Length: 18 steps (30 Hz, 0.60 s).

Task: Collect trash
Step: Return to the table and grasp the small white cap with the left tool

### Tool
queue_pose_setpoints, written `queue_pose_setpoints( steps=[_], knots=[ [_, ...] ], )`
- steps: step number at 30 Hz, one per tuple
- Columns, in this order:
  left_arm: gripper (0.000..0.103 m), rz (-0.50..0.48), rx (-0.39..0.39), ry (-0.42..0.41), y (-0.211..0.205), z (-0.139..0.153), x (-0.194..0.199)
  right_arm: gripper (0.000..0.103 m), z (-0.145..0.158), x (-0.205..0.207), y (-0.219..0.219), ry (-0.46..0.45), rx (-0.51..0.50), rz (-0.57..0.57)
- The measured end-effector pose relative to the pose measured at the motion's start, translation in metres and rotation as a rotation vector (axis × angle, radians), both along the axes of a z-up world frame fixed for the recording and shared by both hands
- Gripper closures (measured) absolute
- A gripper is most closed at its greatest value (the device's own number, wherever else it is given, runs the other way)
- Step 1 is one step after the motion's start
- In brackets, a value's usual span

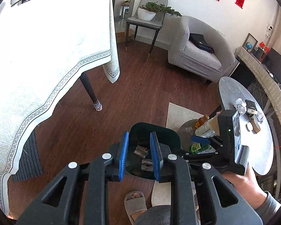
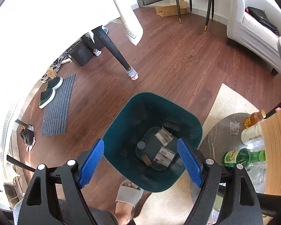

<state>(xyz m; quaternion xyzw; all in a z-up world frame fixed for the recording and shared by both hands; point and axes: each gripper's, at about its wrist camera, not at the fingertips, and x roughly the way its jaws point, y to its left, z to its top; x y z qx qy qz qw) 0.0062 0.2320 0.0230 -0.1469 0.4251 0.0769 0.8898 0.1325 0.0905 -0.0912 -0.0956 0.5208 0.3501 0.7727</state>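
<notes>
Brown wood flooring is seen beneath a dark green bin (image 2: 153, 142) holding paper scraps (image 2: 164, 146). Above it, the right gripper (image 2: 140, 161) is held spread and empty; the left gripper (image 1: 139, 155) is narrowed, nothing pinched. Farther off, crumpled paper (image 1: 240, 106) lies on the oval table (image 1: 260, 150).

Black left gripper (image 1: 139, 157) with blue pads, silver screws, grey sleeve (image 1: 267, 204)
</notes>
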Motion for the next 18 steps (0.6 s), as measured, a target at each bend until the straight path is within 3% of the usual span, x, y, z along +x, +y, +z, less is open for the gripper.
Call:
queue_pose_setpoints(
  steps=[10,18],
  knots=[
    [0.067,-0.081,0.002,-0.058,-0.053,0.021,0.007,0.033,0.082,-0.011,-0.047,-0.154,0.086,-0.04],
    [0.059,-0.189,0.005,-0.065,-0.108,0.02,0.039,0.033,0.118,-0.001,-0.114,-0.226,0.098,-0.129]
  ],
)
